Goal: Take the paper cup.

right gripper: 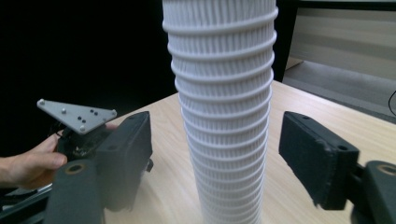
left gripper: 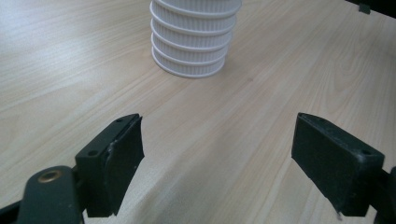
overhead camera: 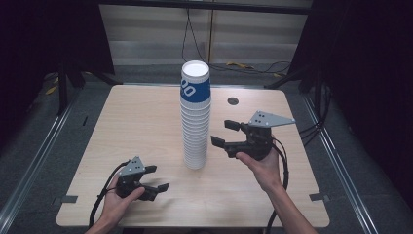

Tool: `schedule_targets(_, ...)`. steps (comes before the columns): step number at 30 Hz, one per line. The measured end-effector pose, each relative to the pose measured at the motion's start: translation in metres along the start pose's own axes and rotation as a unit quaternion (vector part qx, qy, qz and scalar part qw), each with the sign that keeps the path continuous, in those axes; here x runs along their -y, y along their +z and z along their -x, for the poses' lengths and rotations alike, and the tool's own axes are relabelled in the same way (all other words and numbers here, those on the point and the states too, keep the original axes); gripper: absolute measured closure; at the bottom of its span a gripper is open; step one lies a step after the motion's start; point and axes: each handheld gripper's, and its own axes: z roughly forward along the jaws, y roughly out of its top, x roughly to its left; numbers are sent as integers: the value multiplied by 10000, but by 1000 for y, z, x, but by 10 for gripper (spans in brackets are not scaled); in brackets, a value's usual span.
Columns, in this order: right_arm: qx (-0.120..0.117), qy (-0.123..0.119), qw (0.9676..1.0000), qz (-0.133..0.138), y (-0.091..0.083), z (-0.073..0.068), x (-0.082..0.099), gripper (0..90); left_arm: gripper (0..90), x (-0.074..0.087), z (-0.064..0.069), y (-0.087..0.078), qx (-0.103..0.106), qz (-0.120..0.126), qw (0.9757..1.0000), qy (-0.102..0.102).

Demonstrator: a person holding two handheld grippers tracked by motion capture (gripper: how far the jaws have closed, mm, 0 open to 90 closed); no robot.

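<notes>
Nearest to the camera, the left gripper (overhead camera: 157, 178) rests low on the table (overhead camera: 126, 126) with jaws spread and nothing between them. At the middle of the table stands the stack of paper cups (overhead camera: 195, 117), upright, its long axis vertical and the open mouth on top. The right gripper (overhead camera: 226, 133) faces its side, jaws apart around the ribbed column, not touching it. I judge the stack light, easy to crush and to tip, so a gentle hold on one cup near the top seems best.
</notes>
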Motion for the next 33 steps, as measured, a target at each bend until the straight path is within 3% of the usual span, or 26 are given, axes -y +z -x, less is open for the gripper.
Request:
schedule_targets(10, -79, -212, 9997, -26, 3, -1, -35, 128, 167, 0, 0, 0, 18, -58, 10000, 16)
schedule_targets(13, -193, -369, 9990, -129, 4, -1, -43, 136, 167, 0, 0, 0, 7, -10, 10000, 22)
schedule_targets(14, -66, -389, 9991, -165, 4, -2, -51, 135, 167, 0, 0, 0, 3, -6, 10000, 13)
schedule_targets(19, -33, -516, 9987, -29, 6, -6, -67, 134, 167, 0, 0, 0, 9, -36, 10000, 49)
schedule_targets(23, -72, -584, 9982, -77, 8, -7, -76, 133, 167, 0, 1, -1, -20, -30, 10000, 71)
schedule_targets(28, -285, -440, 9985, -179, 15, -1, -89, 133, 167, 0, 2, -1, -36, -8, 10000, 72)
schedule_targets(33, -265, -487, 9983, -195, 19, 1, -102, 134, 167, 0, 2, 0, -21, -18, 10000, 73)
